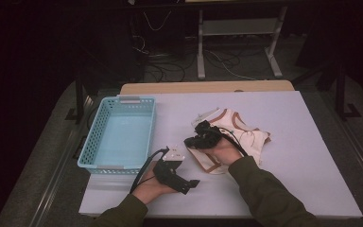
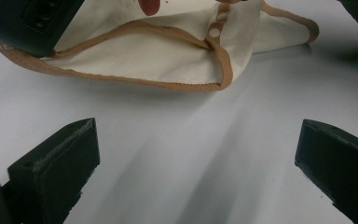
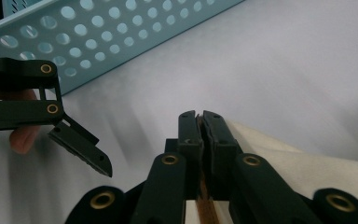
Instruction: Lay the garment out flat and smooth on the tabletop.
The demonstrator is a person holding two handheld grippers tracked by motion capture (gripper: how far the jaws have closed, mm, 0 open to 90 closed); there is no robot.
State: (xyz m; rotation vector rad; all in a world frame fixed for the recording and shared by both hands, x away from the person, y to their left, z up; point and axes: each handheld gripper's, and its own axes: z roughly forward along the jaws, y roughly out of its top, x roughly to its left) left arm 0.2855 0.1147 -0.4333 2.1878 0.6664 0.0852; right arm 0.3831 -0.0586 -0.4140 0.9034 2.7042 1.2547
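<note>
A cream garment (image 1: 246, 135) with tan trim lies crumpled right of the table's middle. My right gripper (image 1: 189, 141) sits at its left edge, and in the right gripper view its jaws (image 3: 201, 121) are shut on the tan hem of the garment (image 3: 279, 158). My left gripper (image 1: 186, 168) rests near the front edge, pointing at the cloth. It stands open (image 2: 198, 158) over bare table, short of the garment (image 2: 158, 56). One of its fingers (image 3: 81, 150) shows in the right gripper view.
A light blue perforated basket (image 1: 89, 142) stands on the left of the white table (image 1: 288, 179), its wall (image 3: 98, 42) close behind both grippers. Bare tabletop lies to the right and front of the garment. Cables and a metal stand are on the floor beyond.
</note>
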